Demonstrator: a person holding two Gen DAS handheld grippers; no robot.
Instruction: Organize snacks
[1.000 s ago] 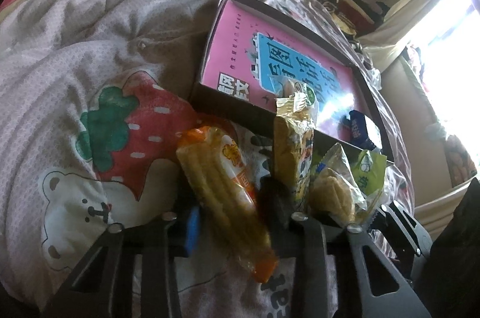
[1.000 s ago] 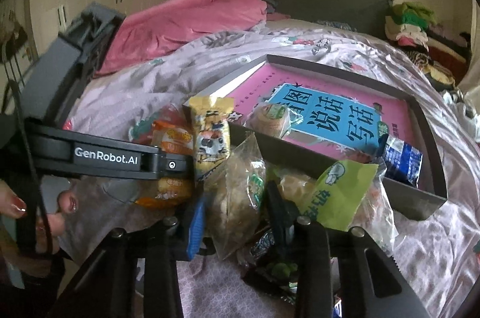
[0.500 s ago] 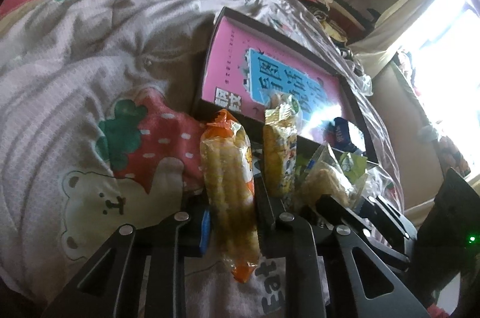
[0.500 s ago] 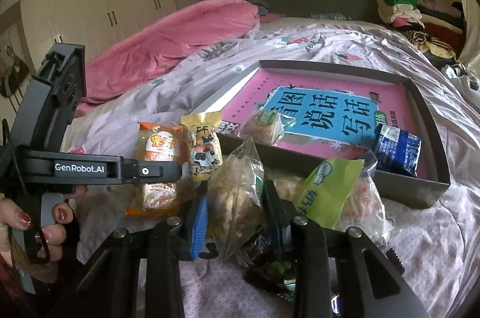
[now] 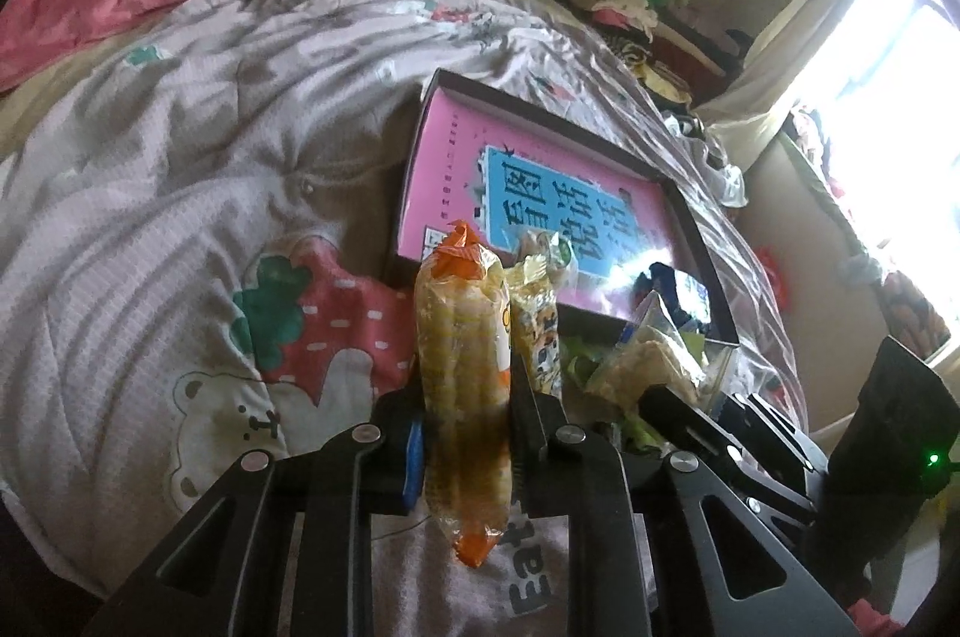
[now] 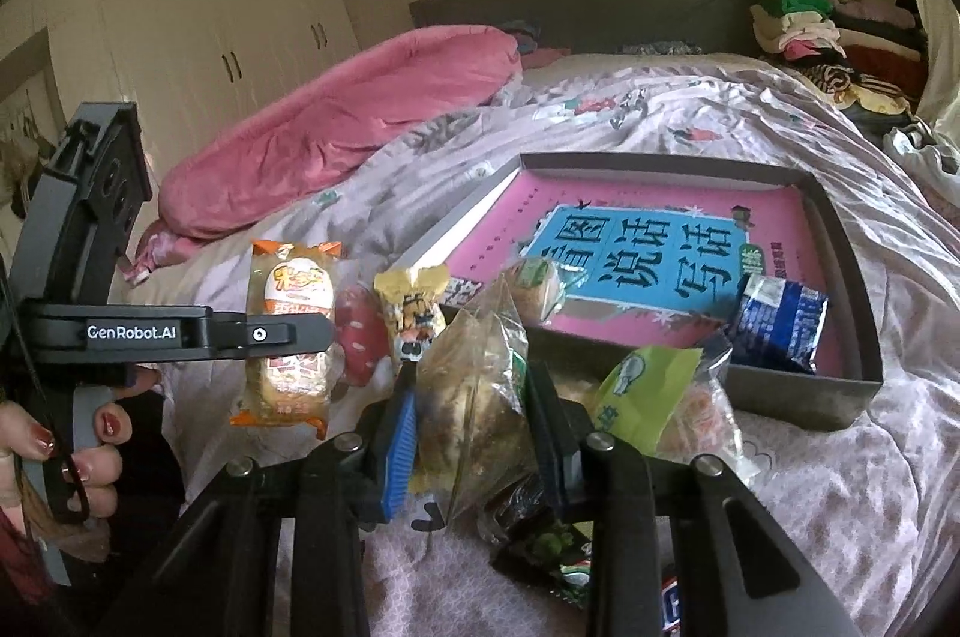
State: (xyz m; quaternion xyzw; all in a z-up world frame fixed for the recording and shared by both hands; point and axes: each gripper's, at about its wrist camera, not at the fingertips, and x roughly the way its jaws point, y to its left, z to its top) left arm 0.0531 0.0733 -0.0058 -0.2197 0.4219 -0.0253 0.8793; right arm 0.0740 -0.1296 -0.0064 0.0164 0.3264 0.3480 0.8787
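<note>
While clamped upright, orange snack pack (image 5: 465, 391) between left hand-held gripper (image 5: 465, 448) fingers.

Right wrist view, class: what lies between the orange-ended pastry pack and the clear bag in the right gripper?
In the right wrist view, a small yellow cartoon-print snack packet stands between the orange-ended pastry pack and the clear bag.

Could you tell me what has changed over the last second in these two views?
The left gripper closed on the orange corn-stick packet and raised it upright off the quilt. The right gripper stayed around the clear cracker bag. The blue packet and the round snack stayed in the box.
</note>
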